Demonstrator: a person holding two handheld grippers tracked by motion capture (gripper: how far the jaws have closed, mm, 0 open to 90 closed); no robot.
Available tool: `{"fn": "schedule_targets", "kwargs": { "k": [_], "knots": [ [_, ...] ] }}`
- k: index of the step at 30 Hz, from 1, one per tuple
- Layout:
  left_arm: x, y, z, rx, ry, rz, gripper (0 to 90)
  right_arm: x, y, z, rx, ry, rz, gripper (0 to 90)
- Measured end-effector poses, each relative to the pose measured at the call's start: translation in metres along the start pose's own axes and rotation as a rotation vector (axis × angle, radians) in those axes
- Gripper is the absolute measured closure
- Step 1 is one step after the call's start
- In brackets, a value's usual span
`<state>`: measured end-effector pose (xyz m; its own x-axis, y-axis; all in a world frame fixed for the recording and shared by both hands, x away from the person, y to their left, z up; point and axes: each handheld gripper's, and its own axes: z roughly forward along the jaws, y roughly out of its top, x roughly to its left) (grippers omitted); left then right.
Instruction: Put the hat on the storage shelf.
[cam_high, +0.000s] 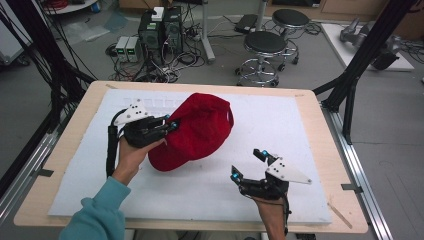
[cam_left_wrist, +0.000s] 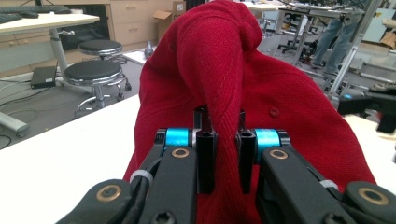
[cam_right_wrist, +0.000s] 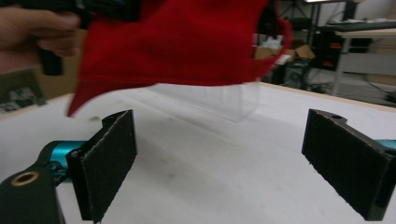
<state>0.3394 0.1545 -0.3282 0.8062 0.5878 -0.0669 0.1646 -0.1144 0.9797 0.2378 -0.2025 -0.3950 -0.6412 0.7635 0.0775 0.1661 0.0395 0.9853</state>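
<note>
A red cap (cam_high: 197, 131) hangs above the white mat, held up at its left side. My left gripper (cam_high: 170, 123) is shut on a fold of the cap's cloth (cam_left_wrist: 223, 116), which bulges up between its jaws in the left gripper view. My right gripper (cam_high: 247, 164) stands open near the table's front right, apart from the cap, with nothing between its pads (cam_right_wrist: 112, 161). In the right gripper view the red cap (cam_right_wrist: 177, 42) floats ahead and above, with its brim tip drooping at the left. A clear stand (cam_right_wrist: 219, 100) sits behind it on the mat.
The white mat (cam_high: 280, 125) covers most of the wooden table (cam_high: 75, 125). Black frame posts (cam_high: 360, 55) rise at the table's right and left. Stools (cam_high: 265, 50) and computers (cam_high: 160, 30) stand on the floor beyond the far edge.
</note>
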Motion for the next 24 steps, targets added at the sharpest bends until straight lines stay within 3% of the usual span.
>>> {"fn": "schedule_targets", "kwargs": {
  "k": [7, 13, 15, 16, 24],
  "knots": [
    [-0.005, 0.008, 0.007, 0.003, -0.009, 0.016, 83.3, 0.024, 0.007, 0.013, 0.007, 0.067, 0.003, 9.2],
    [-0.009, 0.016, 0.012, -0.015, -0.010, 0.009, 83.3, 0.043, 0.008, 0.032, 0.040, 0.147, 0.047, 9.3],
    [-0.010, 0.017, 0.014, -0.014, -0.013, 0.007, 83.4, 0.046, 0.008, 0.035, 0.044, 0.156, 0.048, 11.0],
    [-0.011, 0.017, 0.016, -0.014, -0.013, 0.007, 83.4, 0.050, 0.008, 0.040, 0.052, 0.184, 0.050, 15.7],
    [-0.016, 0.018, 0.025, -0.018, -0.018, -0.001, 83.4, 0.062, 0.008, 0.057, 0.076, 0.220, 0.056, 20.9]
  ]
}}
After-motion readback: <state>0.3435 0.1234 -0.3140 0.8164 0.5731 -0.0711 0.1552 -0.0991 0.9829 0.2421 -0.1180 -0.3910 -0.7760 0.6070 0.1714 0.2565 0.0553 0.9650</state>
